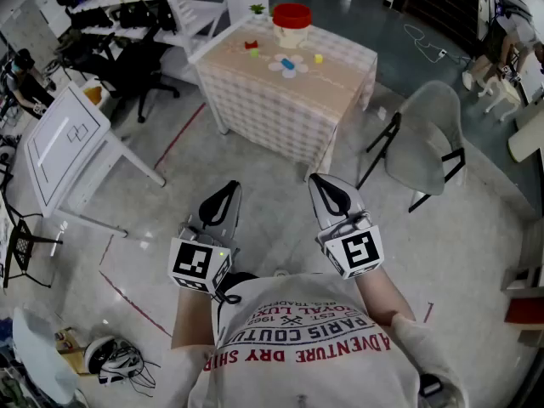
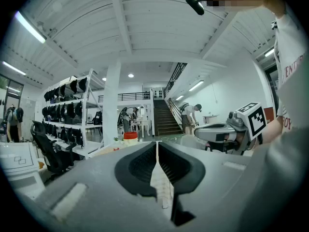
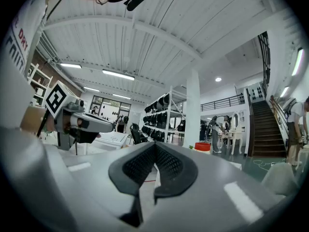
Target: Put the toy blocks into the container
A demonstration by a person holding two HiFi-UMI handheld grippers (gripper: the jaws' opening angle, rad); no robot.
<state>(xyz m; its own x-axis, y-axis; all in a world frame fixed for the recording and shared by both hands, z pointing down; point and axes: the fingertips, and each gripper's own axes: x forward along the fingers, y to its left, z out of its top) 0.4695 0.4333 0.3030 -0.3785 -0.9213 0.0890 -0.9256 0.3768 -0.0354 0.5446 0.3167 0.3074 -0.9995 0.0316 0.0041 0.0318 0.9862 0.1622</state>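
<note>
Left tool [image 1: 226,195]: jaws together, nothing between. Right tool [image 1: 325,187]: jaws together, empty. Both level, aimed 12 o'clock toward beige checked-cloth desk [image 1: 255,100], well apart from it. On desk: cream container with red rim [image 1: 291,24] at far end; red toy block [image 1: 252,46], blue toy block [image 1: 288,62], yellow toy block [image 1: 318,58] at its 6 o'clock, all outside container.

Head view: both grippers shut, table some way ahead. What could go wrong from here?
The grey chair stands close beside the table and could be bumped on approach. The red block lies nearest the table's left edge; a nudge from the left gripper or right gripper might knock it off. The container has a red top that may be a lid, blocking drops.
</note>
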